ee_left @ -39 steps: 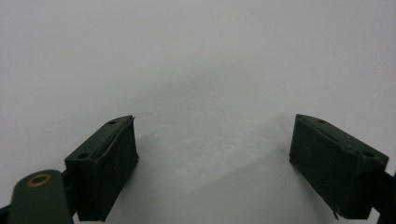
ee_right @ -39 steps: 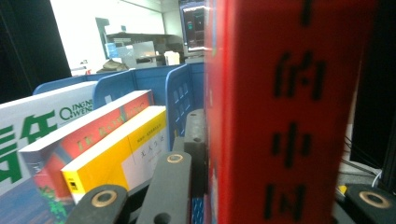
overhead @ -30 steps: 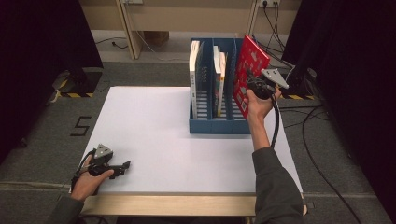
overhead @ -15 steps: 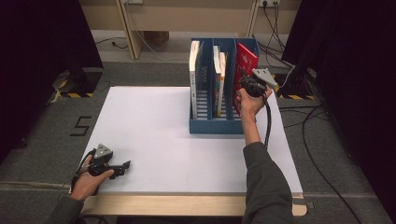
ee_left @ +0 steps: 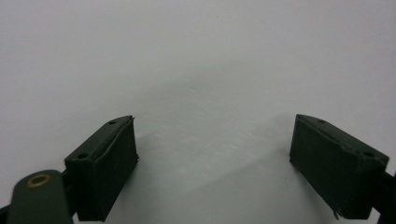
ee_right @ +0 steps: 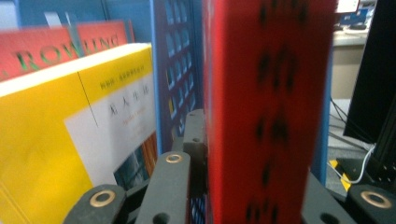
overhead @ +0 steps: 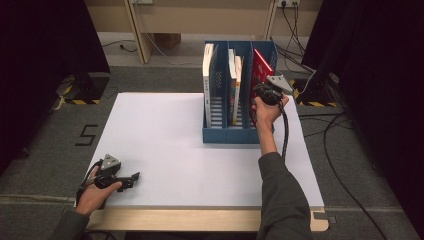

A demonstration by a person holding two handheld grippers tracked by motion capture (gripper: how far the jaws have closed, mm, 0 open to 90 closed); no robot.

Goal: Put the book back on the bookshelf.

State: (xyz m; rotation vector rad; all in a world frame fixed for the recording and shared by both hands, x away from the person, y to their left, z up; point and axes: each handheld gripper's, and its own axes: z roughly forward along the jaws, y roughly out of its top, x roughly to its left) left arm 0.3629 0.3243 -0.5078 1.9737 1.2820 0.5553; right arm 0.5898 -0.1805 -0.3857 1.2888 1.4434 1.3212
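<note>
I held the red book (overhead: 260, 70) upright in the rightmost slot of the blue file rack (overhead: 227, 134), right gripper (overhead: 263, 93) clamped on its spine edge so it would slide down straight beside the yellow book (ee_right: 70, 135). A second earlier it stood higher and tilted above the rack. My left gripper (overhead: 131, 177) rested wide open on the white table (overhead: 165, 140), unmoved.

White table (overhead: 165, 135) sitting in the middle, wooden edge showing along the near side. Yellow book (ee_right: 70, 130) standing in the middle slot, another with a pale spine (overhead: 207, 55) standing in the left slot. Cables (overhead: 345, 130) trailing over grey carpet at right. Number marking (overhead: 86, 135) lying on the floor at left.
</note>
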